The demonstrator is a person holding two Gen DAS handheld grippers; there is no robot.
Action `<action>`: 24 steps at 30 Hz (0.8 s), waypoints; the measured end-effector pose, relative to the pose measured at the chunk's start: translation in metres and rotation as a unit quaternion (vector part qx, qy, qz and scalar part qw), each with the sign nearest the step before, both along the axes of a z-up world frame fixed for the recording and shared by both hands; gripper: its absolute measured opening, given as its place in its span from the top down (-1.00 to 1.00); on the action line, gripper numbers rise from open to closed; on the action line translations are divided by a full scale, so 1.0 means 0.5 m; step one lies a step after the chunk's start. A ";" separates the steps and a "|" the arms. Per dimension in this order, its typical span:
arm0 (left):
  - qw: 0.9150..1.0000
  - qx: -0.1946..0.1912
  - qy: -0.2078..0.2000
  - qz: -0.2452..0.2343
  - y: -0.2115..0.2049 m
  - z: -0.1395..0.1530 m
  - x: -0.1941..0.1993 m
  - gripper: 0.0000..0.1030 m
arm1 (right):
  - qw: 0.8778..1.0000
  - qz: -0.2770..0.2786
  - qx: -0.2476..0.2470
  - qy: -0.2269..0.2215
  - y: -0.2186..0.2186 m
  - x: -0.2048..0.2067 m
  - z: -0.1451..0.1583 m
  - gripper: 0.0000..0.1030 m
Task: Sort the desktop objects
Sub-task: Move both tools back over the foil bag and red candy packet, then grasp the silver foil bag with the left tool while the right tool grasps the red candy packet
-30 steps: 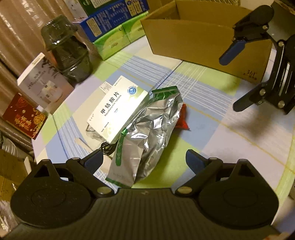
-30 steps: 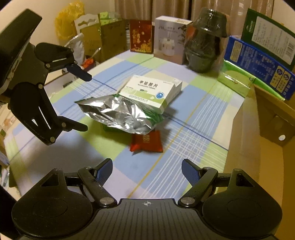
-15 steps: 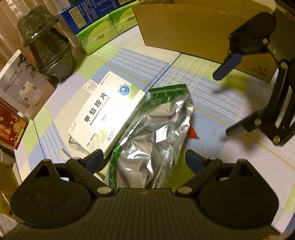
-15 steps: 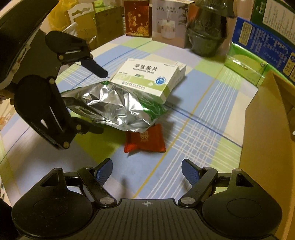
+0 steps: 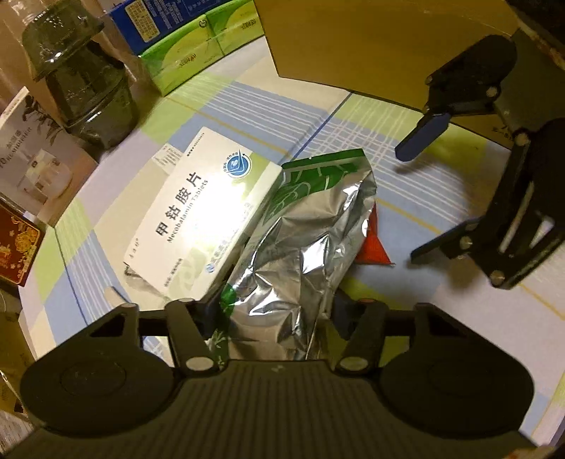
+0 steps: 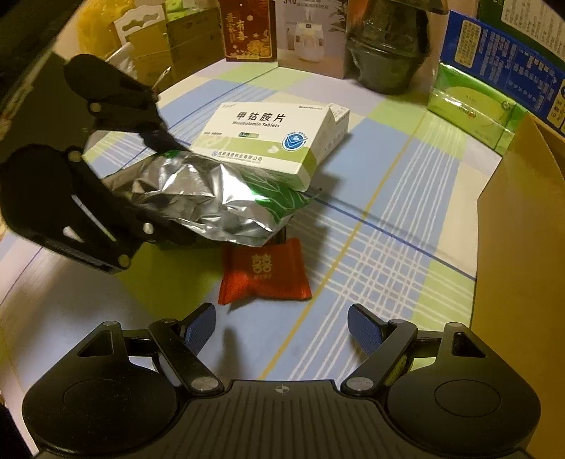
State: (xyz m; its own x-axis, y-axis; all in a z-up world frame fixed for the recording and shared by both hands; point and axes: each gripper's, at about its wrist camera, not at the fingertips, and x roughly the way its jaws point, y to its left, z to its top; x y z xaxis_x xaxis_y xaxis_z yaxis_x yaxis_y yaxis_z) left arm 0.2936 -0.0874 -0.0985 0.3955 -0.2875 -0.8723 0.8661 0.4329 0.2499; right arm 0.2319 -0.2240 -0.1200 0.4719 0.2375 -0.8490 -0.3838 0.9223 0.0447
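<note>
Only the right wrist view gives us the whole red pouch (image 6: 265, 273), gold double-happiness mark up, flat on the cloth just in front of the foil bag (image 6: 208, 201); in the left wrist view it is a red corner (image 5: 372, 247) poking out from under the bag's (image 5: 303, 247) right edge. The right view also shows a red gift box (image 6: 250, 30), a white appliance box (image 6: 312, 35) and a yellow bag (image 6: 93, 26) at the back. The left view shows more of the cardboard box wall (image 5: 370, 42) at top.

Surface is a checked tablecloth (image 6: 388, 197) in blue, green and cream. The white tablet box (image 6: 272, 137) sits on the far part of the foil bag, tilted. A dark lidded jar (image 5: 81, 81) and green boxes (image 5: 194, 46) stand near the table's far edge. Warm dim room light.

Left gripper (image 5: 279, 314): fingers narrowed against the near end of the foil bag, one on each side, touching it; we read it as clamped on the bag. From the right view we see it (image 6: 166, 190) at that same bag end. Right gripper (image 6: 282, 328): blue pads (image 6: 363, 326) wide apart, nothing between them, hovering just short of the red pouch, not touching.
</note>
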 end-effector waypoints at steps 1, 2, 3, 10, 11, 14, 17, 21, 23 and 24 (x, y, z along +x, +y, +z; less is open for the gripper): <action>1.000 0.001 0.000 0.003 0.003 0.002 -0.001 -0.01 | 1.000 -0.002 0.003 0.000 0.001 0.003 -0.001 -0.54; 1.000 0.004 0.001 0.008 0.007 0.005 -0.002 0.00 | 1.000 -0.006 0.008 0.000 0.002 0.008 -0.003 -0.54; 1.000 0.005 0.000 0.013 0.010 0.008 -0.003 0.01 | 1.000 -0.008 0.012 -0.001 0.003 0.011 -0.004 -0.54; 0.995 -0.022 0.023 0.090 0.065 0.054 -0.007 0.02 | 0.999 -0.018 0.027 -0.002 0.020 0.033 -0.016 -0.54; 0.994 -0.029 0.028 0.102 0.073 0.060 -0.007 0.02 | 0.999 -0.019 0.028 -0.002 0.022 0.036 -0.018 -0.54; 0.990 -0.046 0.039 0.128 0.096 0.077 -0.017 0.02 | 0.999 -0.024 0.027 -0.001 0.027 0.049 -0.026 -0.54; 0.987 -0.061 0.045 0.143 0.112 0.087 -0.036 0.02 | 0.999 -0.028 0.028 0.003 0.029 0.060 -0.035 -0.53; 0.981 -0.078 0.051 0.172 0.133 0.089 -0.054 0.02 | 0.999 -0.029 0.023 0.005 0.036 0.065 -0.045 -0.45; 0.976 -0.088 0.054 0.190 0.144 0.086 -0.062 0.02 | 1.000 -0.021 0.016 -0.003 0.041 0.058 -0.043 -0.24; 0.974 -0.093 0.056 0.198 0.147 0.084 -0.065 0.02 | 1.000 -0.017 0.012 -0.006 0.045 0.054 -0.040 -0.07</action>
